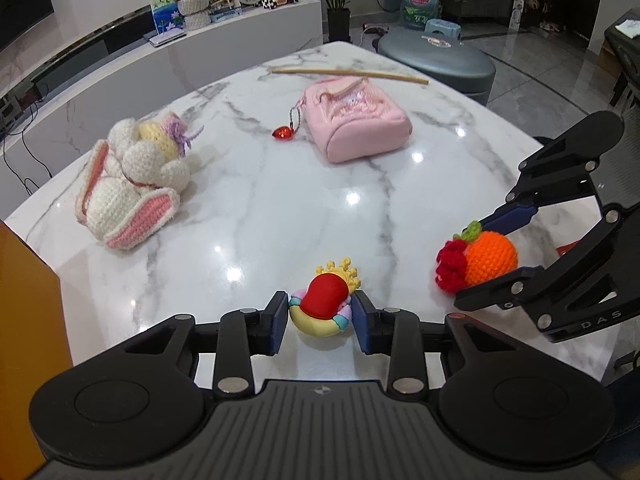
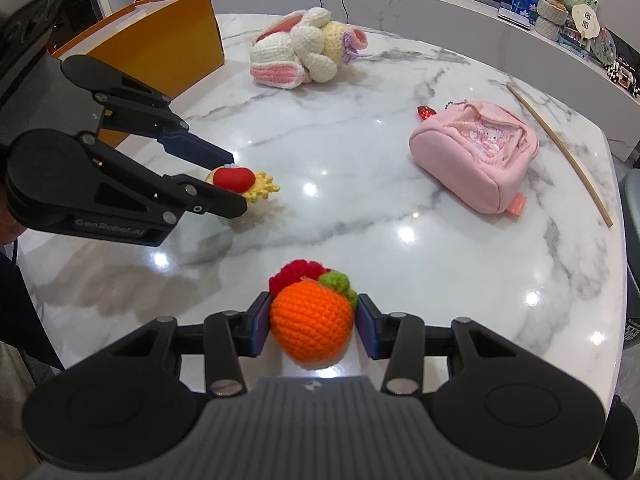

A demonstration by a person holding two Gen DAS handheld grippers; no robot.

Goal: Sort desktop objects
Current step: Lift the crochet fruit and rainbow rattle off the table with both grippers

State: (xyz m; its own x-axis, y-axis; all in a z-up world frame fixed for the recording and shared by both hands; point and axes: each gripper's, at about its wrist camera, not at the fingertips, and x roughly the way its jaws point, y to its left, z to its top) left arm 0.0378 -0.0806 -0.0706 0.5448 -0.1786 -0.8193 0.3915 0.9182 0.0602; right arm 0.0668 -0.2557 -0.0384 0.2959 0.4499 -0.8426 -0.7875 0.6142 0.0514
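Observation:
My left gripper (image 1: 320, 312) is shut on a small plastic toy (image 1: 325, 305) with a red heart on a pastel ring and a yellow crown; it also shows in the right wrist view (image 2: 236, 182) between the left gripper's fingers (image 2: 234, 184). My right gripper (image 2: 312, 320) is shut on a crocheted orange fruit (image 2: 311, 322) with red and green tufts, seen from the left wrist view (image 1: 480, 262) between the right gripper's fingers (image 1: 476, 262). Both toys are at or just above the marble table (image 1: 360, 200).
A crocheted white-and-pink bunny (image 1: 132, 184) lies at the left. A pink pouch (image 1: 356, 120) with a red heart charm (image 1: 283, 132) lies further back, and a wooden stick (image 1: 352, 74) behind it. An orange box (image 2: 160, 44) stands at the table's left edge.

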